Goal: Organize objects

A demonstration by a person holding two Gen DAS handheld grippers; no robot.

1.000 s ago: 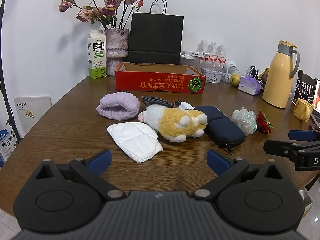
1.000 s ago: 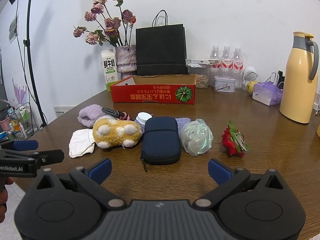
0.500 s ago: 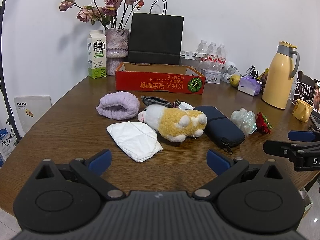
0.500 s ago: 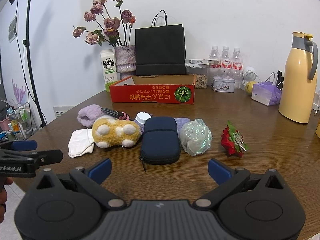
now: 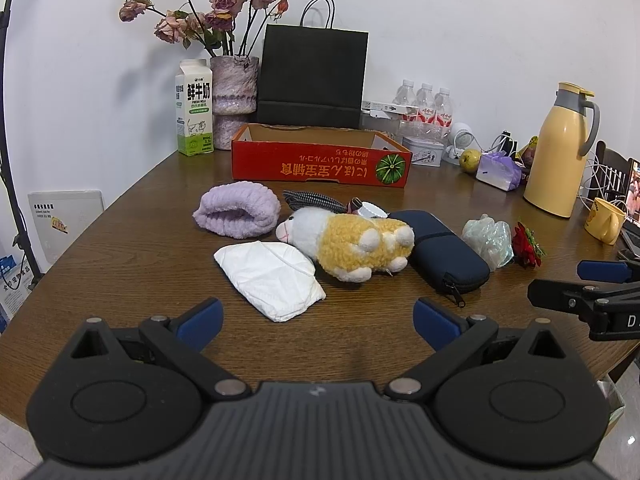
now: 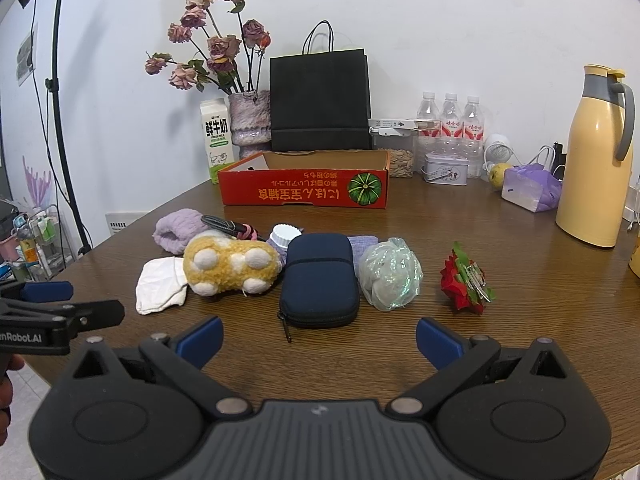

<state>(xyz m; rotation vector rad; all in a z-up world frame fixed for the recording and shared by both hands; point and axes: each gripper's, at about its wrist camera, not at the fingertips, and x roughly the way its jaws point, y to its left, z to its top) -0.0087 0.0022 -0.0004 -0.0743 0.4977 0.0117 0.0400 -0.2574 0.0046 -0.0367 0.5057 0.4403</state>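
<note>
A row of loose items lies mid-table: a lilac towel roll point(image 5: 236, 215), a white folded cloth point(image 5: 269, 274), a yellow-and-white plush point(image 5: 352, 248), a navy zip pouch point(image 6: 319, 280), a pale mesh sponge point(image 6: 389, 274) and a red flower clip point(image 6: 464, 284). Behind them stands an open red cardboard box point(image 5: 320, 166). My left gripper point(image 5: 316, 320) hovers open just in front of the cloth and plush. My right gripper point(image 6: 318, 336) is open too, near the pouch's zip end. Nothing is held.
Along the back wall stand a milk carton point(image 5: 195, 118), a vase of dried roses point(image 5: 234, 102), a black paper bag point(image 5: 312, 76) and water bottles point(image 6: 450, 120). A yellow thermos point(image 6: 596, 176) and a yellow mug point(image 5: 604, 220) sit at the right.
Both views have shifted only very slightly; the objects have not moved and both grippers stay open.
</note>
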